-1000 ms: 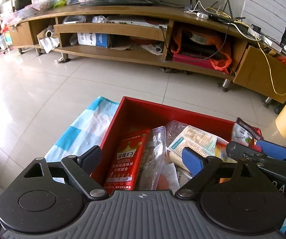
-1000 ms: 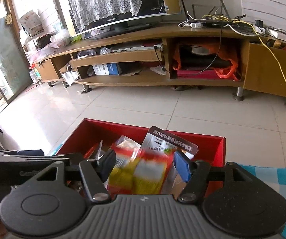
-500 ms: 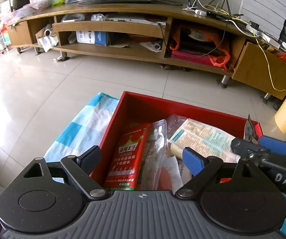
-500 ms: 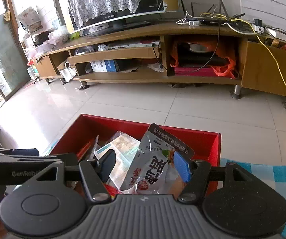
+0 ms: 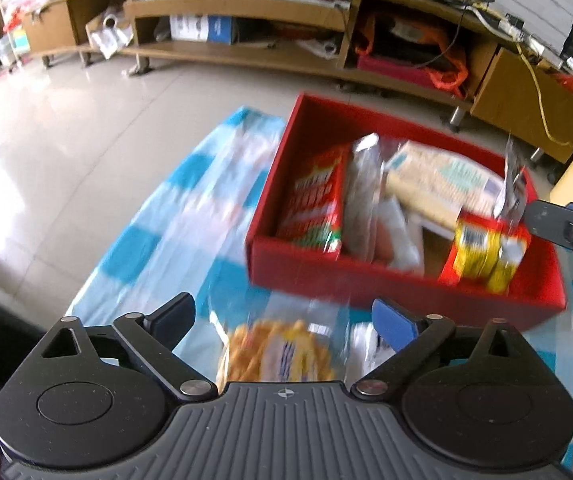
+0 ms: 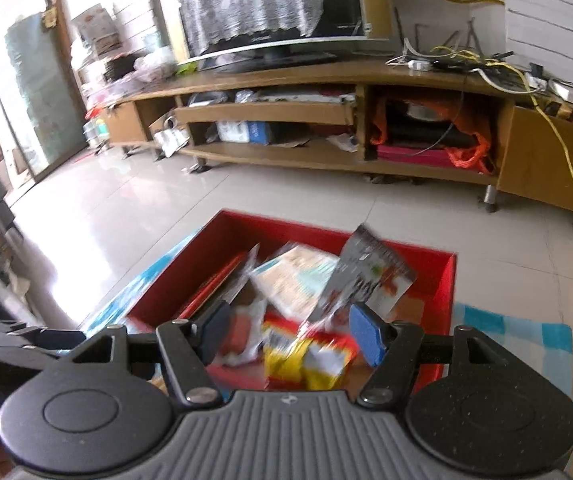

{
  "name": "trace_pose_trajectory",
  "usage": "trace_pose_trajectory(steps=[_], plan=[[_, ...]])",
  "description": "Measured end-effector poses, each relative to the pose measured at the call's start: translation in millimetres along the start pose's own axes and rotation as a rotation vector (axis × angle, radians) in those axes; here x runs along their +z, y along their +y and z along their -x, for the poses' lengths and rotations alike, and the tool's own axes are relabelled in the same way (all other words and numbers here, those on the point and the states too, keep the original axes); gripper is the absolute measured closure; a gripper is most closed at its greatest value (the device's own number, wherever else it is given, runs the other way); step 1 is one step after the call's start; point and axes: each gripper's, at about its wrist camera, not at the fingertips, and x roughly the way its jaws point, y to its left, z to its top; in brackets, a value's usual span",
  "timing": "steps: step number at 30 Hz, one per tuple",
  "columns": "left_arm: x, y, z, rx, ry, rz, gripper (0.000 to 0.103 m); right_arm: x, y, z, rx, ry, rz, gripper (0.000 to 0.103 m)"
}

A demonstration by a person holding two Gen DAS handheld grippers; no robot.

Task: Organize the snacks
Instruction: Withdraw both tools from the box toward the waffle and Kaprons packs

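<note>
Your left gripper stands wide, its jaws having just been opening; nothing is pinched. Low in the left wrist frame, between its fingers, a clear bag of yellow snacks lies blurred on the blue-and-white checked cloth.

Right of centre in that frame sits the red box on the cloth, holding a red packet on edge by its left wall, a silvery clear packet beside it, a pale printed packet toward the back, and a yellow-and-red packet at the near right corner.

Your right gripper has also just been opening its jaws. A grey-topped pouch stands tilted between its fingers in the lower middle of the right wrist frame, over the box; through the blur I cannot tell whether the pads press on it.
</note>
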Motion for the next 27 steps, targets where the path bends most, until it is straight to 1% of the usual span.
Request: trace_pose_trajectory(steps=[4,6,8,10,12,13,15,17,19,22,25,27], plan=[[-11,1,-14,0.022,0.066,0.007,0.005,-18,13,5,0.045,0.043,-0.001,0.036],[-18,3,-20,0.018,0.096,0.02,0.004,-27,20,6,0.059,0.063,0.015,0.035],[-22,5,-26,0.012,0.122,0.042,0.0,-35,26,5,0.069,0.088,0.037,0.035],[-25,5,-35,0.009,0.15,0.054,0.0,-39,28,0,0.077,0.111,0.04,0.035],[-28,2,-45,0.04,0.171,0.042,0.0,-42,29,-6,0.083,0.135,0.036,0.034],[-28,0,-50,0.058,0.178,0.034,0.0,-43,29,-8,0.087,0.143,0.033,0.034],[-30,1,-55,0.073,0.199,0.029,0.006,-45,27,-13,0.096,0.161,0.024,0.034],[-30,2,-52,0.083,0.196,0.018,0.013,-46,26,-19,0.094,0.177,0.016,0.034],[-31,7,-45,0.072,0.203,0.028,0.015,-46,24,-24,0.097,0.197,0.004,0.034],[-36,18,-35,0.049,0.22,0.053,0.017,-48,24,-36,0.119,0.231,-0.023,0.034],[-48,25,-20,0.031,0.213,0.046,0.018,-52,25,-50,0.139,0.272,-0.06,0.034],[-57,29,-11,0.018,0.214,0.052,0.018,-55,30,-61,0.141,0.282,-0.055,0.034]])
